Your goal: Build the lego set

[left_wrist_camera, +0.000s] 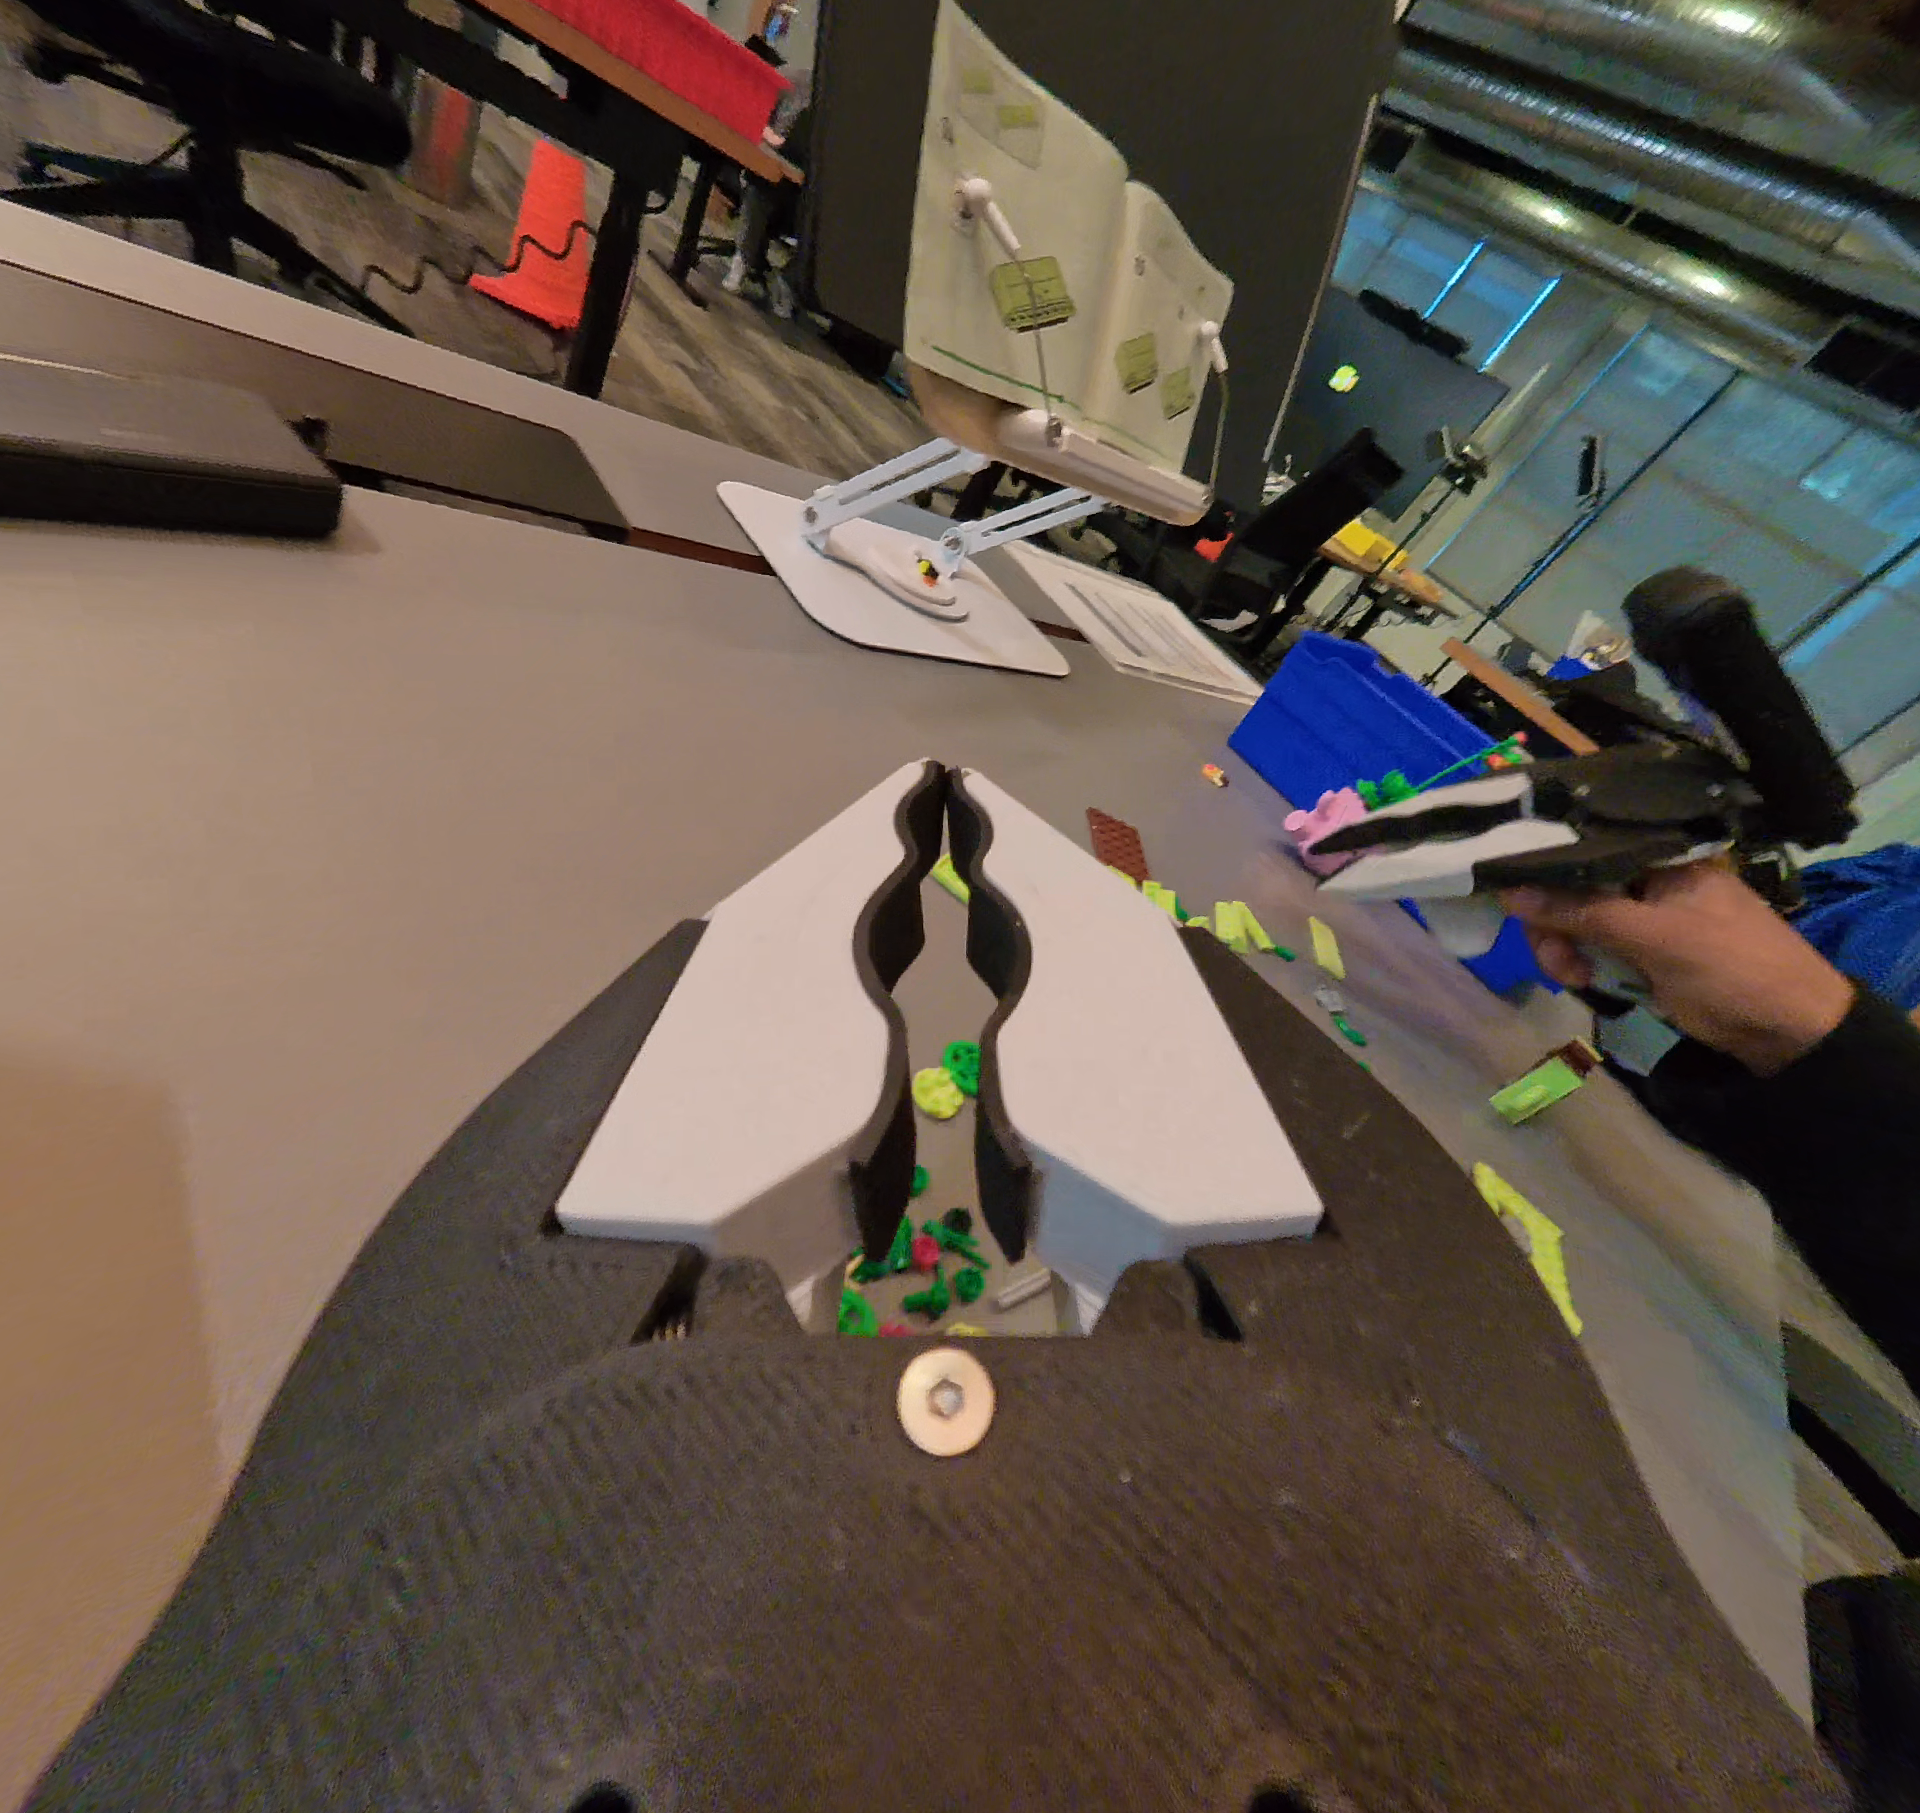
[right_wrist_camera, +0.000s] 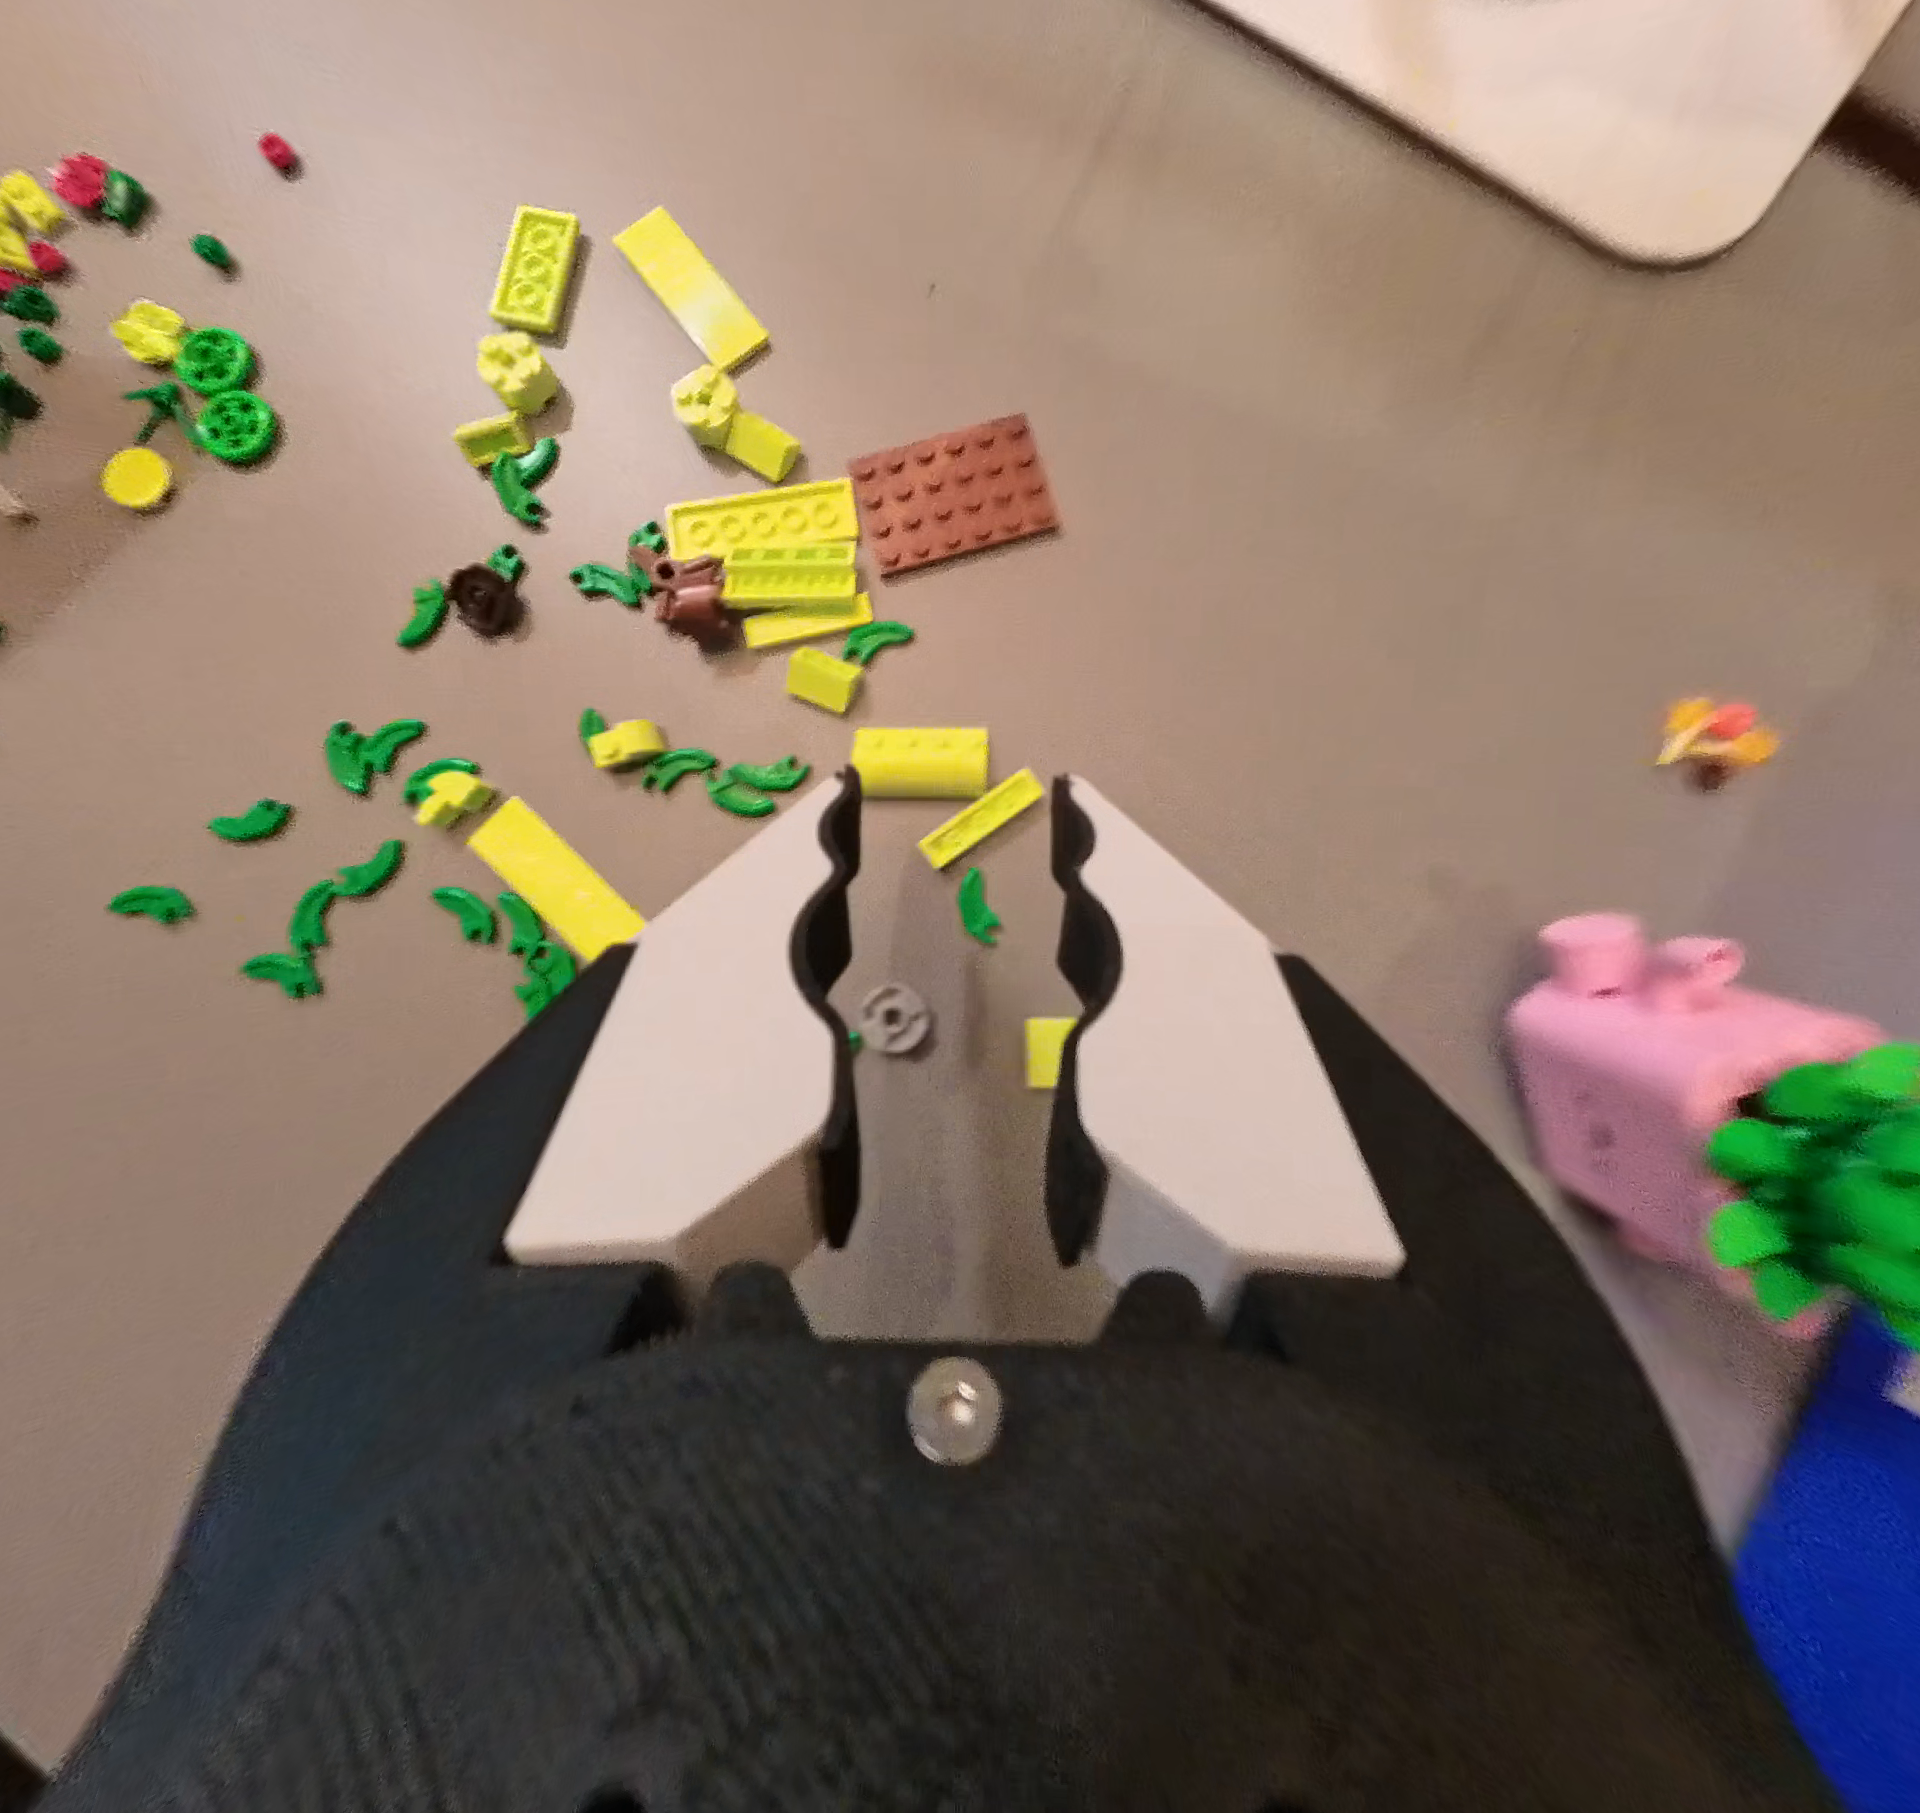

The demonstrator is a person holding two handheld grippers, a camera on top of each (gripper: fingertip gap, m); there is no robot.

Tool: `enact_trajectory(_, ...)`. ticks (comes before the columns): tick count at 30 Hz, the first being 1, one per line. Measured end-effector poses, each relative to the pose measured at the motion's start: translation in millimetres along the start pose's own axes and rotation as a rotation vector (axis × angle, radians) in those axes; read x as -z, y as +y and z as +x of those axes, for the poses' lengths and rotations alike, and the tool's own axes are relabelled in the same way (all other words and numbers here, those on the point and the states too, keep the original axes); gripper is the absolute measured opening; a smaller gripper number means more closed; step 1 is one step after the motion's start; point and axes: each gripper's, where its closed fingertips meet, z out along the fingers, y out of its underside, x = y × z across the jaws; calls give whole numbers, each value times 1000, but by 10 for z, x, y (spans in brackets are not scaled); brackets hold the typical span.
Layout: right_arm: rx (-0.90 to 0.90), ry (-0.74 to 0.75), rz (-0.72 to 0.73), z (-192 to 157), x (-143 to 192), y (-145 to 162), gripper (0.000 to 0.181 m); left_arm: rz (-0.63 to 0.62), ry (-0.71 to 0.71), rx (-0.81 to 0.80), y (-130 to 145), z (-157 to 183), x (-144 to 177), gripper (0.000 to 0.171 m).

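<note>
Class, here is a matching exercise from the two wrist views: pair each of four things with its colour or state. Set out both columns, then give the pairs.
Column 1
1. left gripper
2. right gripper
3. studded plate
4. storage bin

Column 2
A. blue
B. fingertips meeting, nothing held
C. brown
D. fingers apart, above loose pieces

Pairs: 1-B, 2-D, 3-C, 4-A
</note>
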Motion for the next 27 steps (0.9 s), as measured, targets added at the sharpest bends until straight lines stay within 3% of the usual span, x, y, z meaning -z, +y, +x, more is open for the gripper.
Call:
enact_trajectory(4,-36,-78,76,-259,-144,47,33,-21,6,-26,72,85,-88,0)
enact_trajectory(7,5,-96,48,-388,-332,19,39,-37,-20,-57,103,69,-100,0)
enact_trajectory(13,39,-148,101,-561,-543,-430,40,-21,-26,-48,85,38,-82,0)
enact_trajectory(19,68,-133,-100,-586,-831,-344,45,-16,-7,-39,82,66,-89,0)
enact_trajectory(27,76,-64,-124,-494,-827,-297,45,2,8,-8,72,54,-88,0)
